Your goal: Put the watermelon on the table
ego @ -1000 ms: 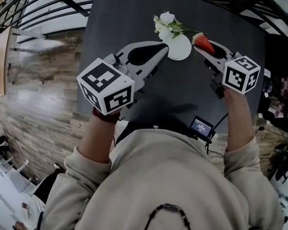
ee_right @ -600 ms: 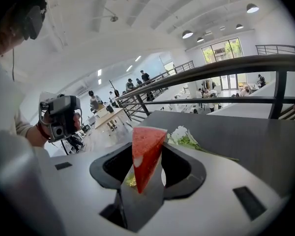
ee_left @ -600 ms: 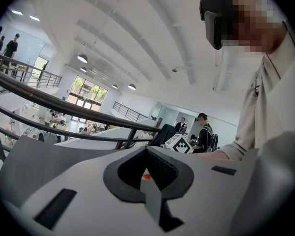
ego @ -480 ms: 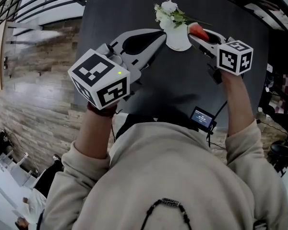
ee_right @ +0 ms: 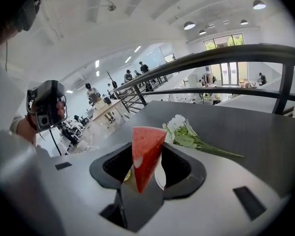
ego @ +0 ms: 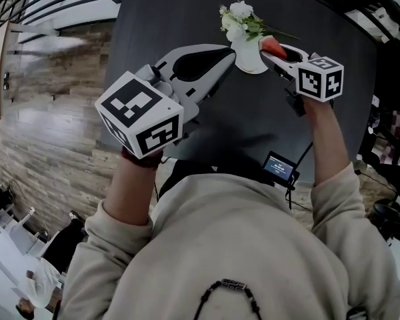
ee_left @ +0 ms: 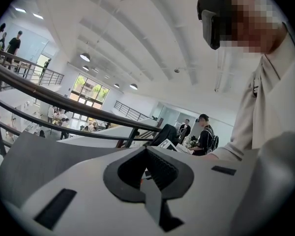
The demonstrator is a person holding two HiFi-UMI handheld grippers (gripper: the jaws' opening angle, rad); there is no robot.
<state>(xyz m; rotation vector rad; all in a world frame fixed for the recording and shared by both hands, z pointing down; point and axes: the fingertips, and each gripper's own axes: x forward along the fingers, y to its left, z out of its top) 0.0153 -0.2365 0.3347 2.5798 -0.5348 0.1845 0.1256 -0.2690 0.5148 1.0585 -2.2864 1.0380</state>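
A red wedge of watermelon (ego: 273, 45) is held in my right gripper (ego: 269, 51), whose jaws are shut on it just above the right edge of a white plate (ego: 248, 60) on the dark table (ego: 180, 12). In the right gripper view the watermelon (ee_right: 145, 154) stands point down between the jaws of the right gripper (ee_right: 143, 173). My left gripper (ego: 231, 52) is shut with nothing in it, its tip at the plate's left edge. The left gripper (ee_left: 146, 150) points upward in its own view, away from the table.
White flowers with green stems (ego: 243, 20) lie on the table just beyond the plate, and the flowers (ee_right: 186, 134) also show past the slice. A small lit screen (ego: 281, 168) hangs at the table's near edge. A railing (ee_right: 226, 58) runs behind the table.
Both grippers have moved forward toward the plate. The watermelon, still held, has shifted left and now sits at the plate's right edge.
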